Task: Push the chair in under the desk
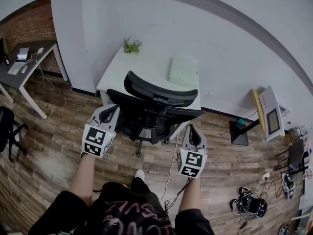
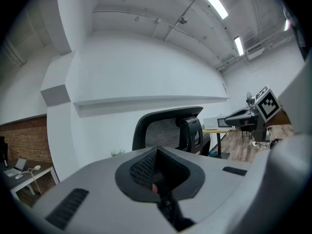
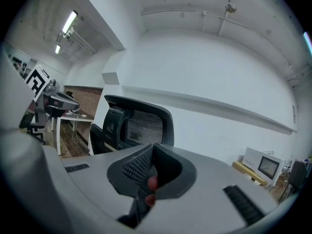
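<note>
The black mesh office chair (image 1: 152,112) stands at the near edge of the white tabletop (image 1: 146,70), backrest toward the person. The left claw (image 1: 109,112) and right claw (image 1: 191,132) flank the backrest. Both are closed on nothing, probably to serve as blunt pushers. Whether they touch the chair is unclear.

A white wall (image 1: 220,43) and brick wall (image 1: 29,23) meet wood-plank floor (image 1: 58,146) under strip lights (image 2: 214,4).
</note>
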A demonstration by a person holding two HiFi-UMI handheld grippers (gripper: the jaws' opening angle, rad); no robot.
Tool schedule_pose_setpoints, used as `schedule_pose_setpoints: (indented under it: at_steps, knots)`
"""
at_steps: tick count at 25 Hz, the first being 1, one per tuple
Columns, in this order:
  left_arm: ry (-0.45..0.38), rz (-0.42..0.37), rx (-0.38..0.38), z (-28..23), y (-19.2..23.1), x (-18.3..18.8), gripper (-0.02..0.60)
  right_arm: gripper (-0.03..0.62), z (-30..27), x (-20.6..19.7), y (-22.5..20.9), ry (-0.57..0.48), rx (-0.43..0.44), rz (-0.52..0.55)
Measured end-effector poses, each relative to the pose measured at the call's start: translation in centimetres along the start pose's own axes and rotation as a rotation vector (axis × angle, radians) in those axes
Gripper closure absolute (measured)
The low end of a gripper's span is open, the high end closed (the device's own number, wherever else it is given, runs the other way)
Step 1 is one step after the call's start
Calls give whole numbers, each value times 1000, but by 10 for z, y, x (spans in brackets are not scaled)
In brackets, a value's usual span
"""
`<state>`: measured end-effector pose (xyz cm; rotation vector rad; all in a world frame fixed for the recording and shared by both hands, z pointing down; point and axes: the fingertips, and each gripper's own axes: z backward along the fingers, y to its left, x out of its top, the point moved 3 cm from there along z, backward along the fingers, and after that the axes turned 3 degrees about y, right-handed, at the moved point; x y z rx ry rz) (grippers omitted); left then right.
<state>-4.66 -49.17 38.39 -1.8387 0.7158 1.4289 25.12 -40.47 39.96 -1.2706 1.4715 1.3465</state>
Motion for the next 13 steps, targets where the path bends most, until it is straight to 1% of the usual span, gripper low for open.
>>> schedule_pose_setpoints:
  at_steps: [8,13]
  knots:
    - [-13,19,-37,5,-7,5,568,568,7,4,-1,-11,7,-27]
    - [-9,36,-38,7,-7,7,568,568,8,5,0,-14,21,-27]
